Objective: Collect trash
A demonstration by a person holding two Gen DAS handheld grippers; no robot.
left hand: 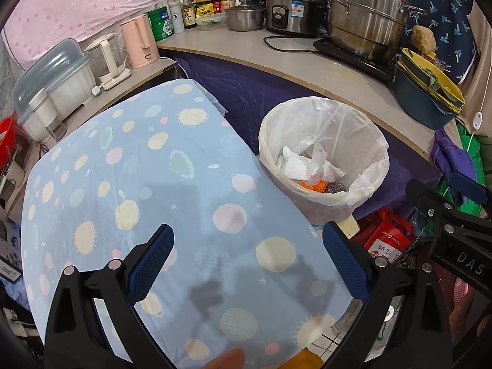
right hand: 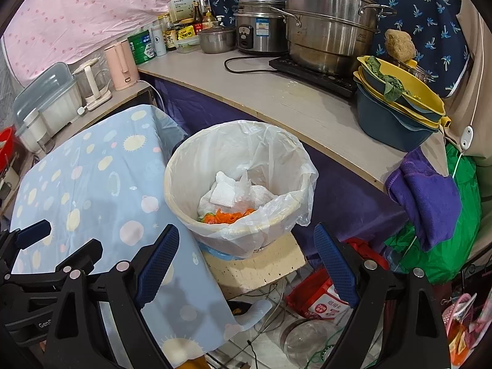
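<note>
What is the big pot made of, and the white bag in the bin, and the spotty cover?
The big pot looks like shiny steel: it is silvery and mirrors the light. The white bag seems thin plastic: see-through, crinkled, glossy. The spotty cover looks like soft woven cloth, matt, draping over the edge.

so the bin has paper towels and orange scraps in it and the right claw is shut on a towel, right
Not quite. The bin does hold paper towels and orange scraps, but the right claw is open and empty, hovering in front of the bin. The right wrist view shows nothing between its fingers.
</note>
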